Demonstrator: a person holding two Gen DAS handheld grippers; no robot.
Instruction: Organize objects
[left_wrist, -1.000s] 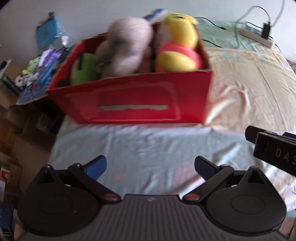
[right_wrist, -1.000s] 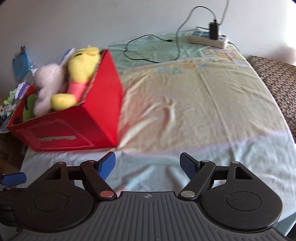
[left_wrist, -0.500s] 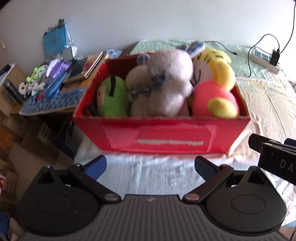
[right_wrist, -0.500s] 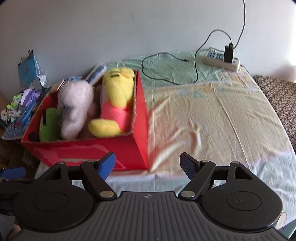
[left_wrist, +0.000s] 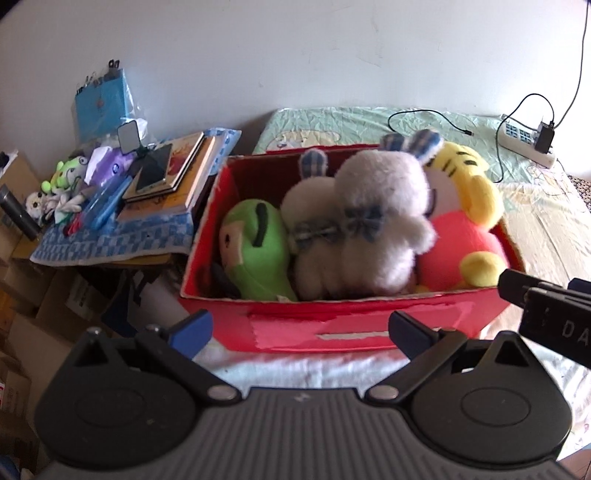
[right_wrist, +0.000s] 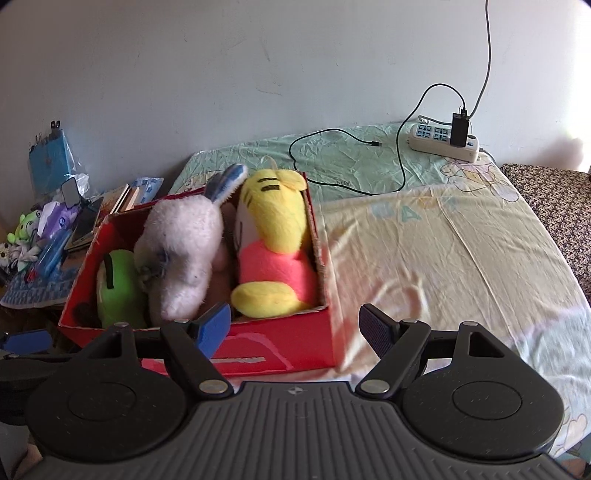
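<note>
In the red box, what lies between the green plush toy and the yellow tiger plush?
The white fluffy rabbit plush lies between the green plush toy and the yellow tiger plush inside the red cardboard box; both wrist views show it.

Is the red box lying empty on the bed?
No, the red box on the bed holds a green plush, a white bunny plush and a yellow tiger plush.

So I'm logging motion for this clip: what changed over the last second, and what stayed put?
Both cameras rose and tilted to look down into the red box, so the left tool and right tool lifted. Nothing was gripped or released; both stay open and empty. The green plush, the white bunny and the yellow tiger lie packed in the box as before, and it has not shifted on the bed.
</note>
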